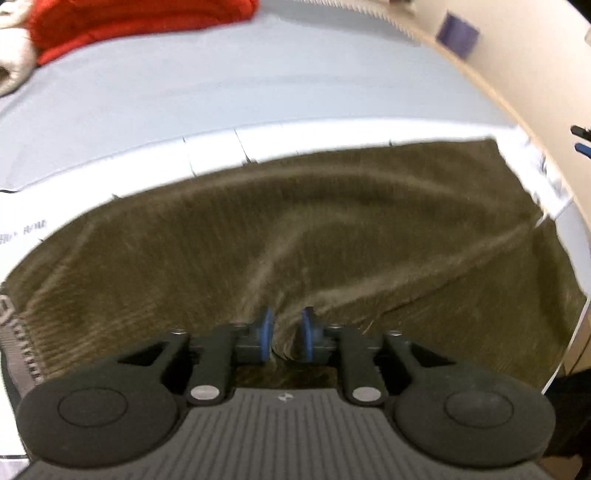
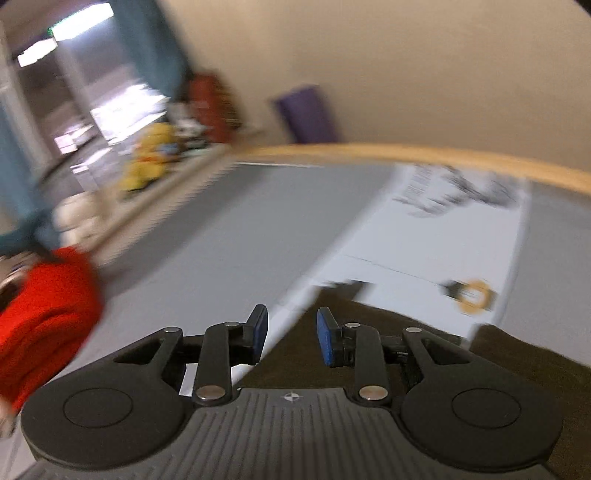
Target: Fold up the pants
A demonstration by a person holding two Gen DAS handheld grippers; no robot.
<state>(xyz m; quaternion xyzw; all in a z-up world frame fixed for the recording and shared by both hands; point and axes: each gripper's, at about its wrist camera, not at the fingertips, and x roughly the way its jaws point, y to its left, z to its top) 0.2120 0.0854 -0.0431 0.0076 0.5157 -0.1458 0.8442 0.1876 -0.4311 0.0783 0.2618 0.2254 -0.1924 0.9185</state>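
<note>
- Fingers of the left gripper [image 1: 287,334], left wrist view: the two blue pads [image 1: 266,334] stand close together with a bunched ridge of olive-brown corduroy pinched between them.
- Left wrist view: the pants [image 1: 295,229] spread forward and to both sides of the pinch; creases fan out from the pads toward the far right corner, which suggests the cloth is under a pull there.
- Left wrist view: the long axis of the pants runs left to right across the frame, along a white sheet [image 1: 221,147] that lies on the grey table [image 1: 221,81].
- Left wrist view: a red garment [image 1: 129,22] sits at the far left of the table, well apart from the pants.
- Right wrist view: the right gripper [image 2: 291,338] has its fingers spread, with nothing between the blue pads [image 2: 325,341].
- Right wrist view: the picture is heavily blurred; the pants [image 2: 517,369] appear as a dark mass below and to the right of the fingers, on the white sheet [image 2: 424,251].
- Right wrist view: the red garment [image 2: 44,317] lies at the left.
- Judgement: the left gripper alone holds the cloth; the fold likely turns on carrying that pinched edge across the short axis, while the right one must first reach the cloth beneath it.
</note>
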